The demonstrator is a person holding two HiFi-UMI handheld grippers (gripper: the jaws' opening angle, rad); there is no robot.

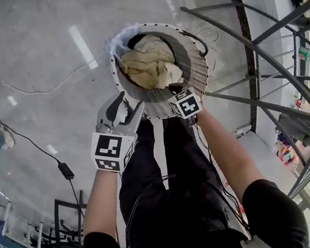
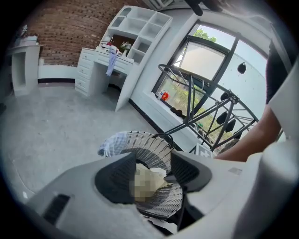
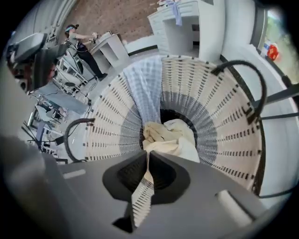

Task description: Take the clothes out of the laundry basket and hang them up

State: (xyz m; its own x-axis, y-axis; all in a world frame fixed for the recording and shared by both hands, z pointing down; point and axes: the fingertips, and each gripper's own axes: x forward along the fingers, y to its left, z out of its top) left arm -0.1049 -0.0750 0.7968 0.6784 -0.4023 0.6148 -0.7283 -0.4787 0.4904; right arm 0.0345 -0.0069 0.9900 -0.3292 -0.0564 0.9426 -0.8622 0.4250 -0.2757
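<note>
Closest to the lens: right tongs (image 3: 145,158), pressed together on a fold of the cream garment (image 3: 172,140). The pinched strip runs up between the pads and out behind them. The rest of the garment is a crumpled heap with no clear long axis. It sits in the bottom of the laundry basket (image 3: 219,121), straight below and ahead of the right tongs, and is not yet clear of the rim. The basket stands on the floor (image 1: 29,64), just in front of the person's legs.

Count: one basket, with two dark handles (image 3: 263,88) on opposite sides. Two cloths visible: the cream one inside, and one blue-and-white checked cloth (image 3: 145,88) draped over the far rim. Can't tell if the cream heap is one piece or more.

Left tongs (image 2: 153,173) are half spread with nothing between them. They hang near the basket's near-left rim, apart from any cloth. So the right hand has the load and the left is free.

Drying rack (image 1: 251,52): one, dark metal bars, on the person's right, near the basket. The right hand is the nearer one.

Judgement: the next move is up out of the basket, then across to the right toward the bars. The trailing heap could snag on the rim or a handle. The left tongs could take a second corner to spread it.
</note>
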